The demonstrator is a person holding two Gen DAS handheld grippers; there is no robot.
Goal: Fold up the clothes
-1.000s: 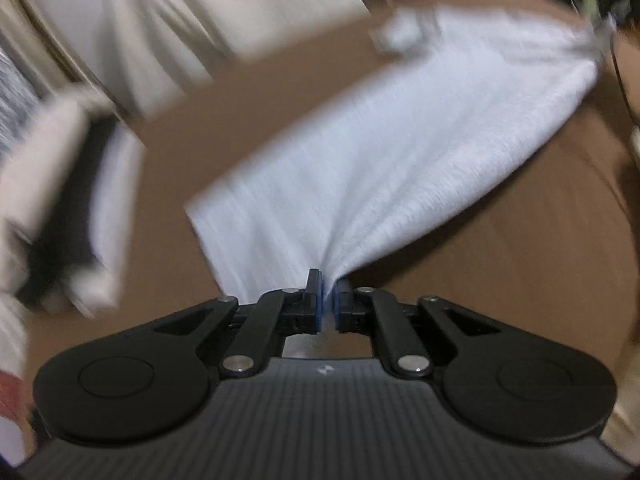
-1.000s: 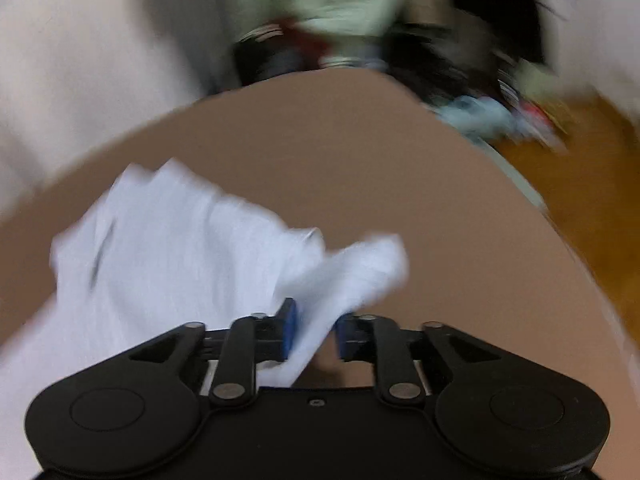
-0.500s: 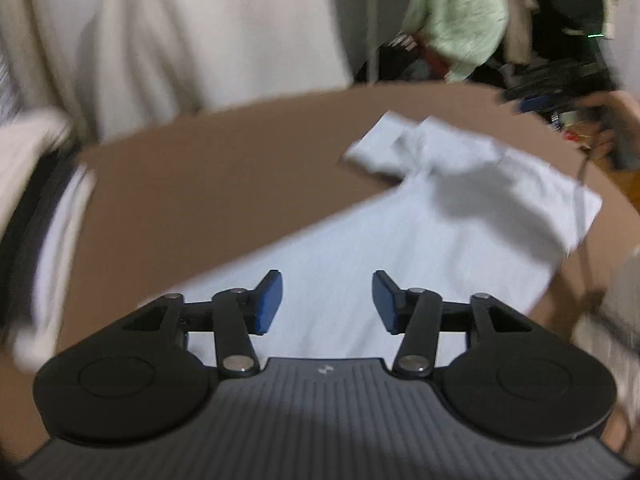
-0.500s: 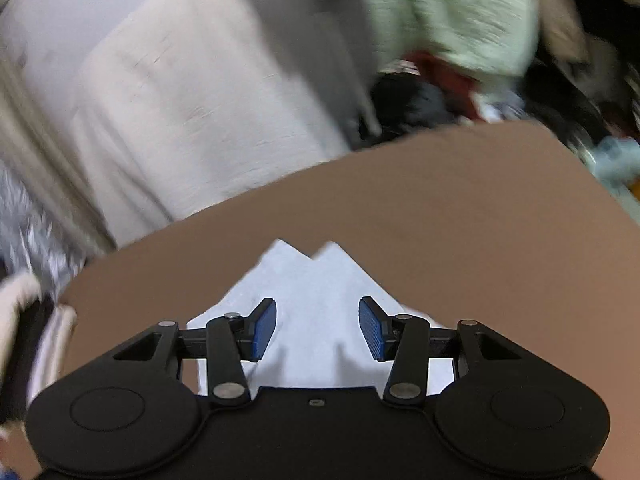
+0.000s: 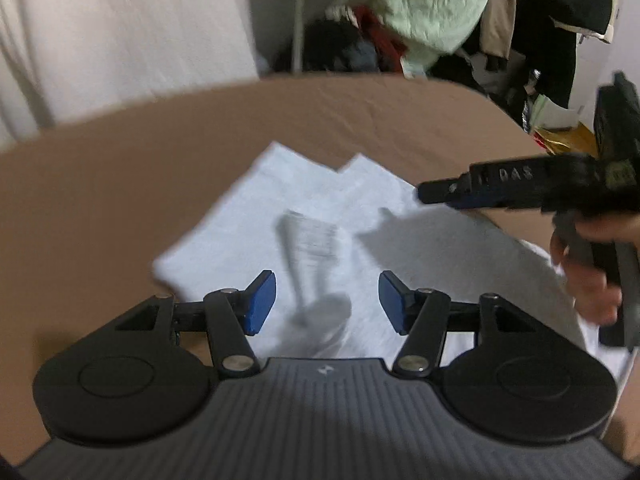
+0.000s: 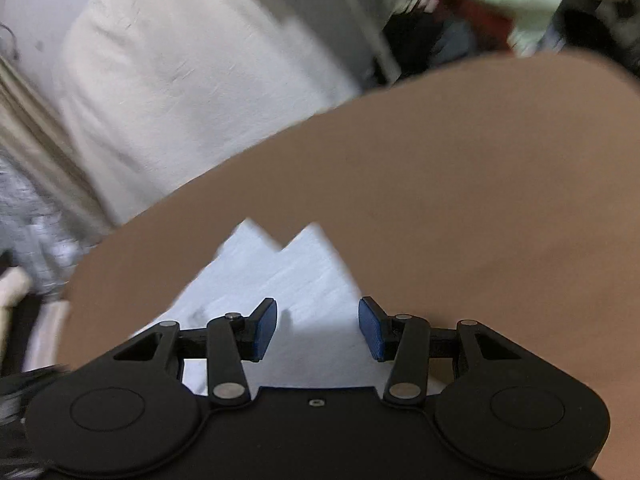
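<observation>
White garment [image 5: 256, 224] lies flat beyond both grippers' spread, empty jaws.

A white T-shirt [image 5: 320, 216] lies flat on the brown surface, its two sleeve corners pointing away

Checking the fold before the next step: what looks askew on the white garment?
On the white garment, the two far corners form separate, offset points rather than one aligned edge. Both grippers are open above it.
</observation>
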